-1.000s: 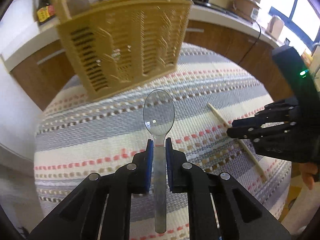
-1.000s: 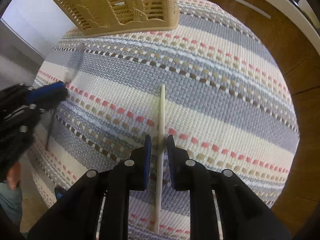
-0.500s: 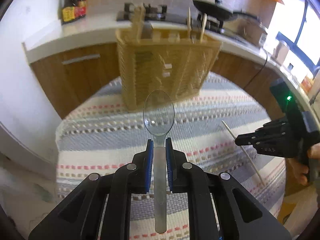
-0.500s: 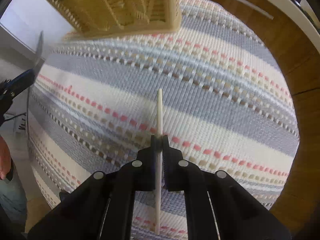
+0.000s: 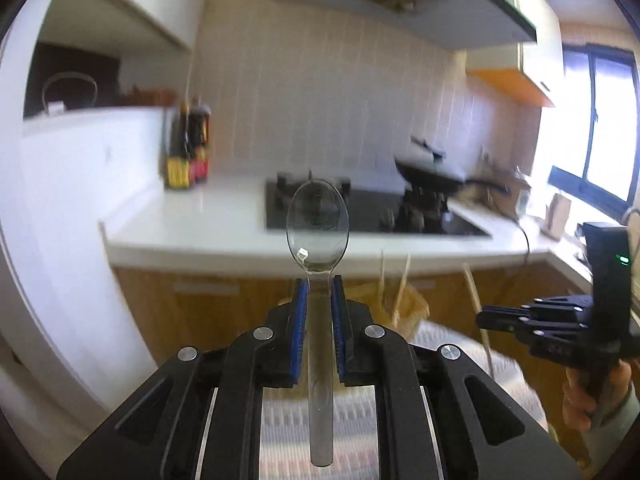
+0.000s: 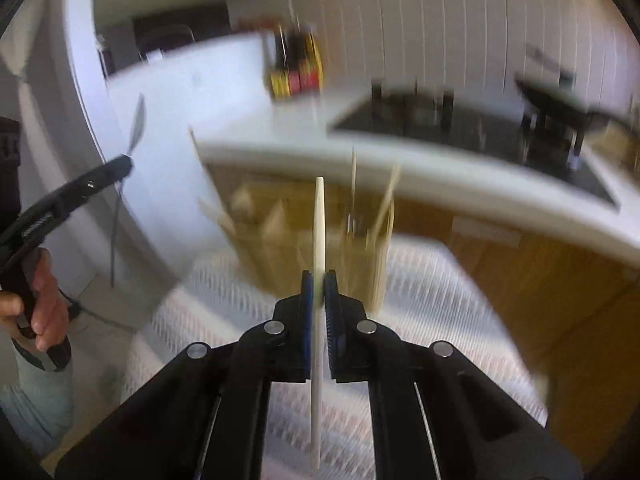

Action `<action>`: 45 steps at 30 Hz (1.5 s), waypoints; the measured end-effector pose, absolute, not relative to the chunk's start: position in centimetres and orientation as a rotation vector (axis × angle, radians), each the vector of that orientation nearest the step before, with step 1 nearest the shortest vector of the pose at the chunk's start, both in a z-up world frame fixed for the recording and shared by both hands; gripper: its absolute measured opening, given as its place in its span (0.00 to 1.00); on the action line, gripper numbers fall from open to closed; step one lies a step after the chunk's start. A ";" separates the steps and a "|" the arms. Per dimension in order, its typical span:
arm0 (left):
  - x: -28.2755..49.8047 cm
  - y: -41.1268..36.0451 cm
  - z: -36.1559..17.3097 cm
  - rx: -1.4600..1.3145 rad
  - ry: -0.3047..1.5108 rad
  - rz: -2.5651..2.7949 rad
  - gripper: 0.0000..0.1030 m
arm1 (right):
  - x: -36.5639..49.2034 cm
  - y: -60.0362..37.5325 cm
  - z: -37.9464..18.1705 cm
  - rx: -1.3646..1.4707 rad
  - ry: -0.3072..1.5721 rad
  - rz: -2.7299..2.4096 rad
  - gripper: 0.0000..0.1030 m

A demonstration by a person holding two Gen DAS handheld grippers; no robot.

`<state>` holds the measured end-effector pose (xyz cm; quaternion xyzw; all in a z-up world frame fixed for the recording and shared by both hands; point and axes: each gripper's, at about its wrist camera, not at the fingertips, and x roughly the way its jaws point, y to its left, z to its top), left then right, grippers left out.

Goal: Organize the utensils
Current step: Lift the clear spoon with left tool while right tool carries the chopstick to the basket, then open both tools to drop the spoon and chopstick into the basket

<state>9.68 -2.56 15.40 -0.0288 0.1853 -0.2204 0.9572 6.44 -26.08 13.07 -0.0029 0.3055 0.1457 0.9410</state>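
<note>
My left gripper is shut on the handle of a clear plastic spoon, bowl pointing up and forward, lifted well above the table. My right gripper is shut on a pale wooden chopstick and holds it raised and upright. The tan slotted utensil basket stands on the striped cloth just beyond the chopstick, with several sticks in it; in the left wrist view only its top shows behind my fingers. The right gripper with its chopstick shows at the right of the left wrist view.
A table with a striped woven cloth lies below both grippers. Behind it runs a white kitchen counter with a black hob, a pan and sauce bottles. Wooden cabinet fronts are under the counter.
Both grippers have risen and tilted up from the table. The right gripper closed on the chopstick and lifted it off the cloth. The left still holds the spoon.
</note>
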 end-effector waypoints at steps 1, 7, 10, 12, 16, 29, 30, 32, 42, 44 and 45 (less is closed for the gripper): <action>10.0 -2.8 15.8 -0.065 0.351 -0.438 0.10 | 6.5 -26.1 13.9 0.002 0.584 0.304 0.04; 12.5 -3.3 16.9 -0.171 0.227 -0.432 0.10 | 7.9 -26.0 16.3 -0.011 0.370 0.275 0.04; 14.3 -2.8 16.2 -0.252 0.183 -0.470 0.10 | 9.2 -26.0 16.7 0.002 0.296 0.260 0.04; 15.5 -2.7 15.6 -0.271 0.171 -0.463 0.10 | 9.8 -26.2 16.9 0.026 0.264 0.236 0.04; 17.4 -3.3 14.0 -0.292 0.174 -0.496 0.10 | 11.3 -27.2 16.8 0.107 0.232 0.185 0.04; 22.5 -3.7 8.9 -0.319 0.199 -0.508 0.10 | 15.7 -29.0 13.1 0.195 0.183 0.095 0.04; 22.7 -3.7 8.6 -0.320 0.201 -0.502 0.10 | 15.7 -29.0 12.8 0.190 0.178 0.089 0.04; 23.0 -3.9 8.0 -0.315 0.205 -0.493 0.10 | 15.9 -28.9 12.1 0.180 0.174 0.081 0.04; 22.0 -4.4 6.7 -0.272 0.219 -0.519 0.11 | 14.7 -28.0 9.3 0.125 0.176 0.104 0.05; 21.5 -4.2 7.0 -0.265 0.217 -0.528 0.13 | 13.9 -27.6 9.0 0.100 0.189 0.116 0.05; 21.3 -4.0 7.1 -0.262 0.222 -0.536 0.16 | 13.6 -27.4 8.9 0.092 0.199 0.126 0.05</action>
